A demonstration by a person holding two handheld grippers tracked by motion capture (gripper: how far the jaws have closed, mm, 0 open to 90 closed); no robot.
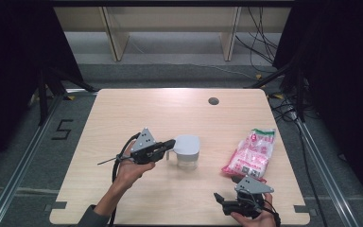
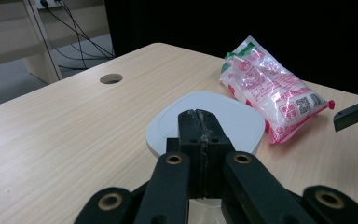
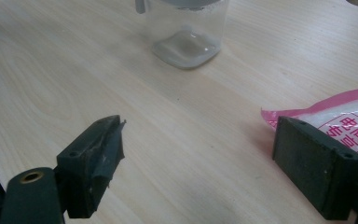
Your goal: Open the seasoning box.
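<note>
Pale wooden table (image 1: 123, 118) with round cable hole (image 1: 213, 100), clear lidded jar (image 1: 186, 151) near the middle, pink-and-white bag (image 1: 250, 153) just right of it

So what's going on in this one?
A person works at a wooden table with tongs in each hand. The left tongs are shut at the white lid of a clear container, apparently on its edge or handle. The right tongs rest open near the table's front edge, beside a red-and-white plastic bag.
</note>
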